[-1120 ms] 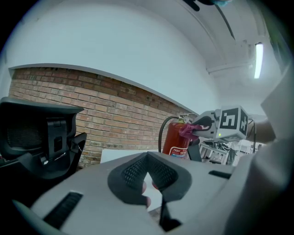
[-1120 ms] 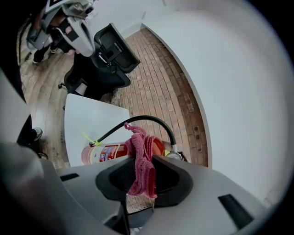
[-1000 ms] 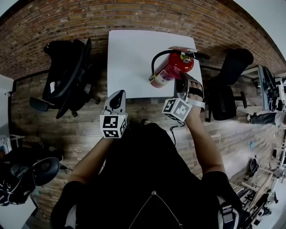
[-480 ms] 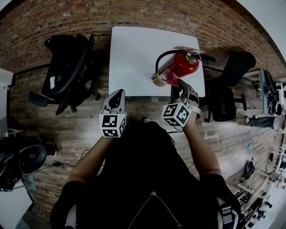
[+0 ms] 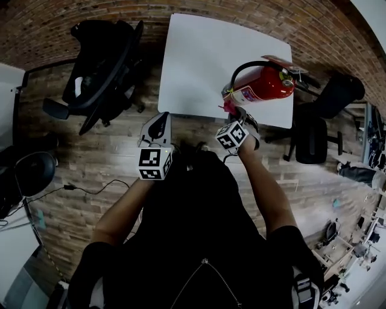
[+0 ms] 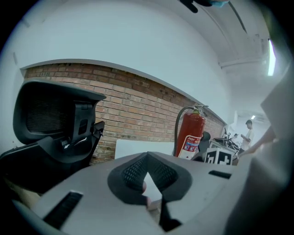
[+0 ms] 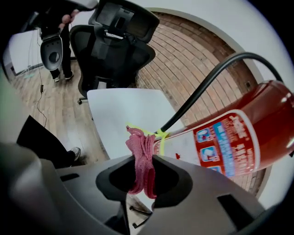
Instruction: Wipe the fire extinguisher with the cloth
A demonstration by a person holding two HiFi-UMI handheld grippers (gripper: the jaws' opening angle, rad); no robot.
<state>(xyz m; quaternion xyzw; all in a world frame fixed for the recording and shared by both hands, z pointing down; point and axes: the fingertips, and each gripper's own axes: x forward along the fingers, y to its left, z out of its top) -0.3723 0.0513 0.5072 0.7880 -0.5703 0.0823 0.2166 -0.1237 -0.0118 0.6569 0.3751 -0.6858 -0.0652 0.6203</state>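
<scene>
Far left, a black mesh-backed swivel chair stands on plank floor against a red brick wall; beside it, the left gripper, grey plastic with ribbed black pads, is held off the near edge of the table with its jaws closed together and nothing between them; centre, a smooth white rectangular table, bare but for the extinguisher, which stands at its near right corner; the extinguisher is a glossy red cylinder, upright on its base, its long axis vertical, with the valve head at the top; in the steep head view this axis reads as a slant from the base at the table's near edge up towards the right; a black rubber hose arcs from the head down one side to the lower body, where a yellow-green tie holds it; a white and blue label wraps the lower part of the cylinder; the right gripper is clamped on a pink, nubby cloth folded in several layers, whose free end rises out of the jaws to the foot of the cylinder just beside the tie; whether it touches cannot be told; far right, a second black chair stands off the table's right edge.
</scene>
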